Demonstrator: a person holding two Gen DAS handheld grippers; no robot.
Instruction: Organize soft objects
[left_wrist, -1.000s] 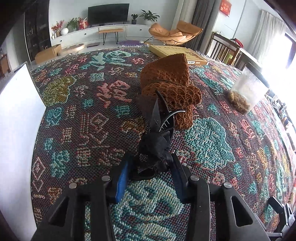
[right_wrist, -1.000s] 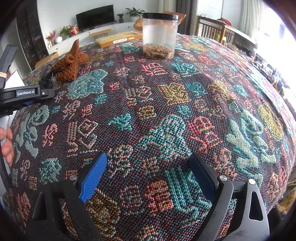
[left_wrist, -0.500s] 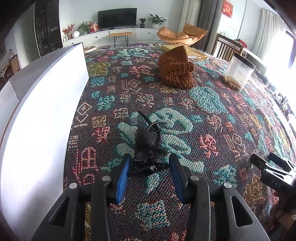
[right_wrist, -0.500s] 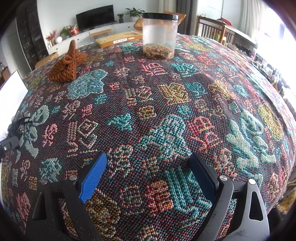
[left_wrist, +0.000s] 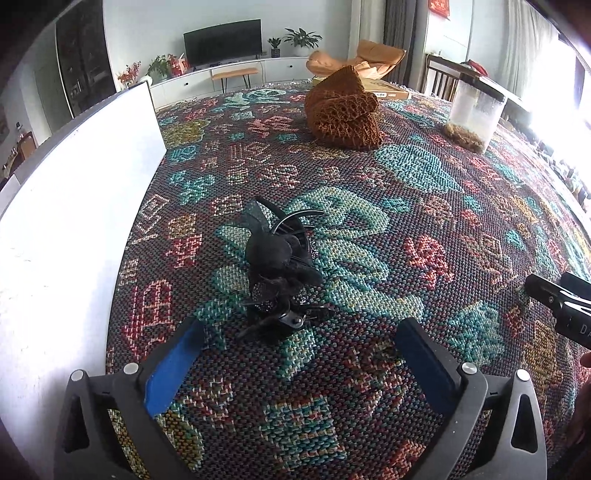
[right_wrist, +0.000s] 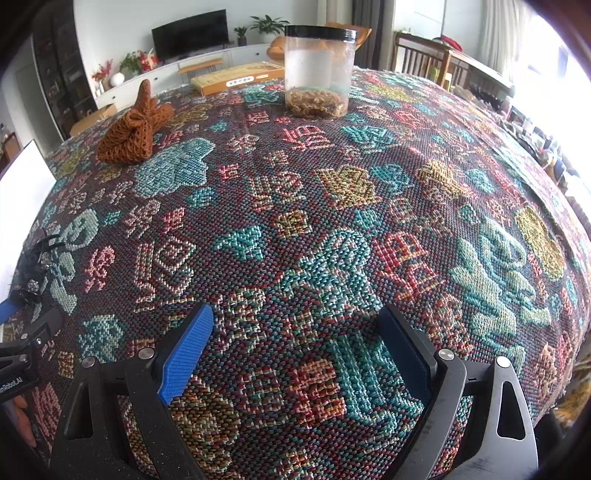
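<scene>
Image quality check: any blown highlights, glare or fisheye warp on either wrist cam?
Left wrist: window blown out at right, white board near clipping, cloth bulging from fisheye. Right wrist: the same glare at upper right, dark corner vignette, jar sharp, no motion blur.

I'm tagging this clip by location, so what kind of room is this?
Most likely a home living and dining room: a television on a low white cabinet, an orange lounge chair, and wooden dining chairs behind the patterned tablecloth.

The tablecloth (left_wrist: 406, 177) is coarse woven cloth, matt and rough. The black hair accessory (left_wrist: 277, 269) combines matt fabric with glittery beads. The brown net pouch (left_wrist: 343, 110) is open-mesh knit. The jar (right_wrist: 319, 70) is clear, glossy plastic.
</scene>
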